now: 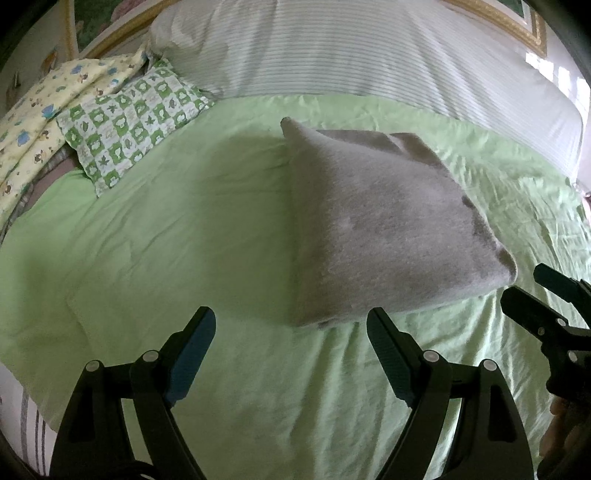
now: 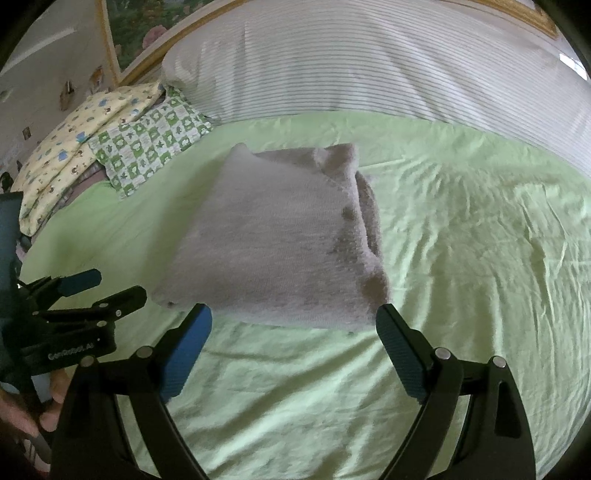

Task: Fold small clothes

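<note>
A grey knitted garment lies folded into a compact rectangle on the green bed sheet; it also shows in the right wrist view, with its layered folded edge on the right side. My left gripper is open and empty, just short of the garment's near left corner. My right gripper is open and empty, its fingertips at the garment's near edge. The right gripper shows at the right edge of the left wrist view, and the left gripper shows at the left of the right wrist view.
A large white striped pillow lies across the back of the bed. A green checked pillow and a yellow patterned blanket lie at the back left. A gold picture frame hangs on the wall behind.
</note>
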### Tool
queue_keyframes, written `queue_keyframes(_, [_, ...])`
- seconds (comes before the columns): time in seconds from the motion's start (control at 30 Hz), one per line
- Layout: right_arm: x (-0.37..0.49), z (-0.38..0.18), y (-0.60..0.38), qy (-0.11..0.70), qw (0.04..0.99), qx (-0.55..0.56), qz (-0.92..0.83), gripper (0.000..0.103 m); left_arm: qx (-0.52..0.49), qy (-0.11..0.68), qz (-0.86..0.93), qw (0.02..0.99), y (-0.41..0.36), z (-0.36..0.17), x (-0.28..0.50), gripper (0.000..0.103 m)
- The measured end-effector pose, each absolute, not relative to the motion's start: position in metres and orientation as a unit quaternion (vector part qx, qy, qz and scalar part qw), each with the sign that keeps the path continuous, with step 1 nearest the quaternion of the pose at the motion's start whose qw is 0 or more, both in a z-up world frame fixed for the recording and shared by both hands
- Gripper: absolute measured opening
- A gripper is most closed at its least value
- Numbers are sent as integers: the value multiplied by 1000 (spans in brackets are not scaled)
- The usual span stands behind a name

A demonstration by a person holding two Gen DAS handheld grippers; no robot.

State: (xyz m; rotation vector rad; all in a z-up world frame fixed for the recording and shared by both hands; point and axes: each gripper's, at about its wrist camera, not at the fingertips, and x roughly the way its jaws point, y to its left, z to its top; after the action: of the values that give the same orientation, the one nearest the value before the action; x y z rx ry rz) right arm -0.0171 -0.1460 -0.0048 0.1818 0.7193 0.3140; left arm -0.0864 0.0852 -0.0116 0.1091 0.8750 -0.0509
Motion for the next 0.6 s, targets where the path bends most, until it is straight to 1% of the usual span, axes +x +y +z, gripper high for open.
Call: queue_keyframes(0.6, [-17,-12,-143,356,917,97,150,92,49,432,-29,900,81,-16,-84,85])
